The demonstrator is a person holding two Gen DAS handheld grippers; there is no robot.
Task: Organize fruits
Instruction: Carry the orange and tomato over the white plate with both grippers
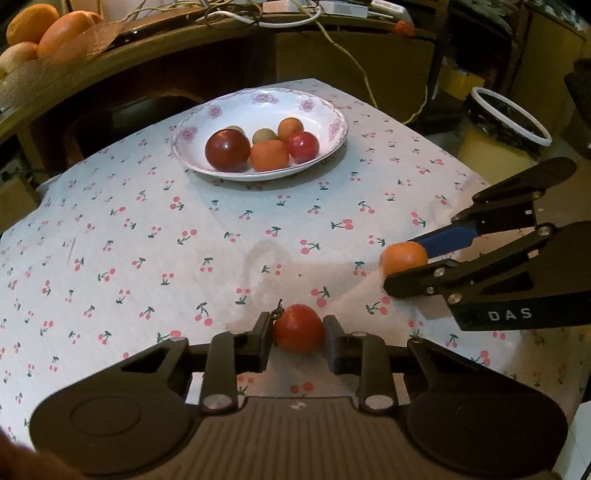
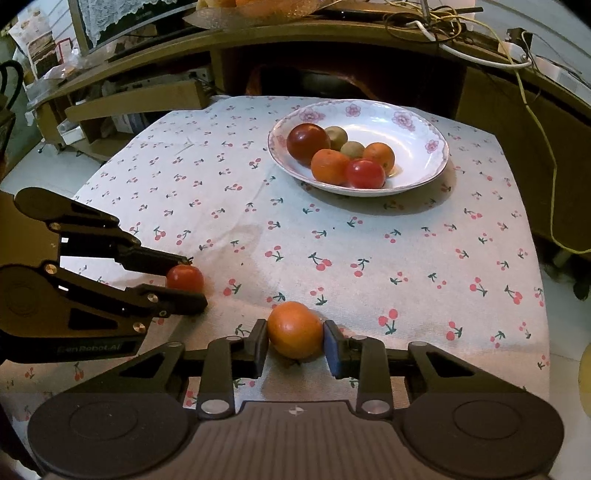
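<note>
A white floral plate [image 1: 334, 110] [image 2: 424, 122] at the far side of the table holds a dark red apple [image 1: 227, 149], oranges, a red tomato and two kiwis. My left gripper [image 1: 298, 332] [image 2: 184, 278] is shut on a red tomato [image 1: 299, 328] [image 2: 184, 277] low over the cloth at the near edge. My right gripper [image 2: 295, 332] [image 1: 406, 258] is shut on an orange [image 2: 294, 329] [image 1: 403, 257], also low at the near edge, to the right of the left gripper.
The table wears a cherry-print cloth [image 1: 184, 240] [image 2: 369, 258]. A wooden desk with cables [image 2: 443, 37] stands behind it. A bowl of oranges [image 1: 40, 33] sits on the desk at far left. A lined bin [image 1: 506, 118] stands right of the table.
</note>
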